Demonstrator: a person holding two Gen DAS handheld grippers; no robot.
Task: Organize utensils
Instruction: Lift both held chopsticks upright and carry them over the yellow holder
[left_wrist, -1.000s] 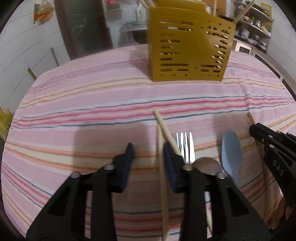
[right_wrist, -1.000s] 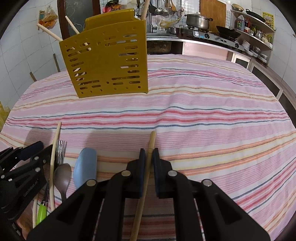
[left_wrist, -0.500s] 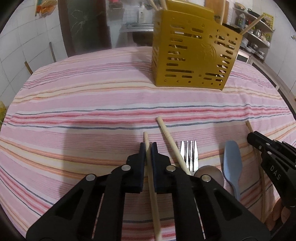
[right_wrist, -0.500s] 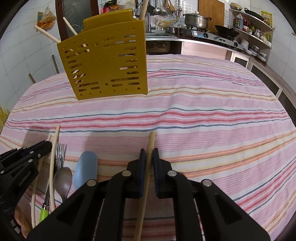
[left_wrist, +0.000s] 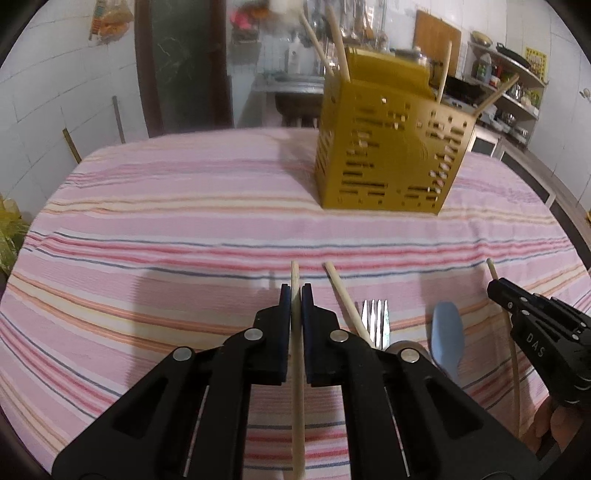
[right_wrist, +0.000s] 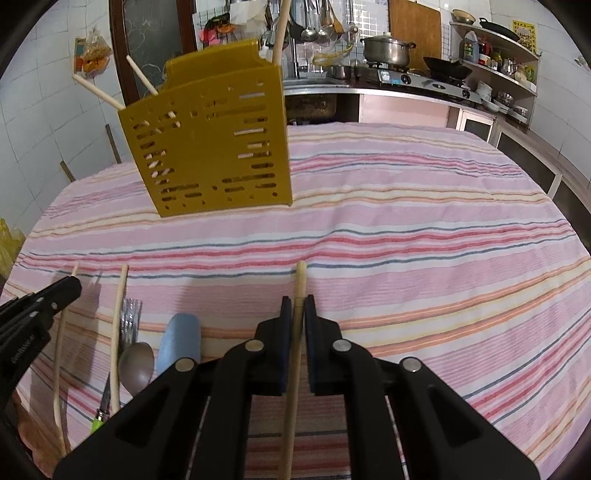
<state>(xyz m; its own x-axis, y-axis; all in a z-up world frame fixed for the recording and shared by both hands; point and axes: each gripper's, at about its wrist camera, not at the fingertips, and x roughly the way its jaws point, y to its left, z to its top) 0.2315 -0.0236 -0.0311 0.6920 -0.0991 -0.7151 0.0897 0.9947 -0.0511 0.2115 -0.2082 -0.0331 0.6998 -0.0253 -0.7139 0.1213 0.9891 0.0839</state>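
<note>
My left gripper (left_wrist: 295, 295) is shut on a wooden chopstick (left_wrist: 296, 369) and holds it above the striped cloth. My right gripper (right_wrist: 296, 306) is shut on another wooden chopstick (right_wrist: 293, 369). A yellow slotted utensil holder (left_wrist: 388, 155) stands upright far ahead with several chopsticks in it; it also shows in the right wrist view (right_wrist: 210, 144). On the cloth lie a loose chopstick (left_wrist: 343, 299), a fork (left_wrist: 376, 321), a metal spoon (right_wrist: 136, 363) and a blue spoon (left_wrist: 447, 343).
The table carries a pink striped cloth (right_wrist: 406, 240). A green-handled utensil (right_wrist: 98, 422) lies near the front edge. A kitchen counter with a pot (right_wrist: 386, 48) and shelves stands behind the table.
My left gripper shut on a chopstick and lifted it off the cloth. Both grippers have risen with their chopsticks, and the holder now looks farther off.
</note>
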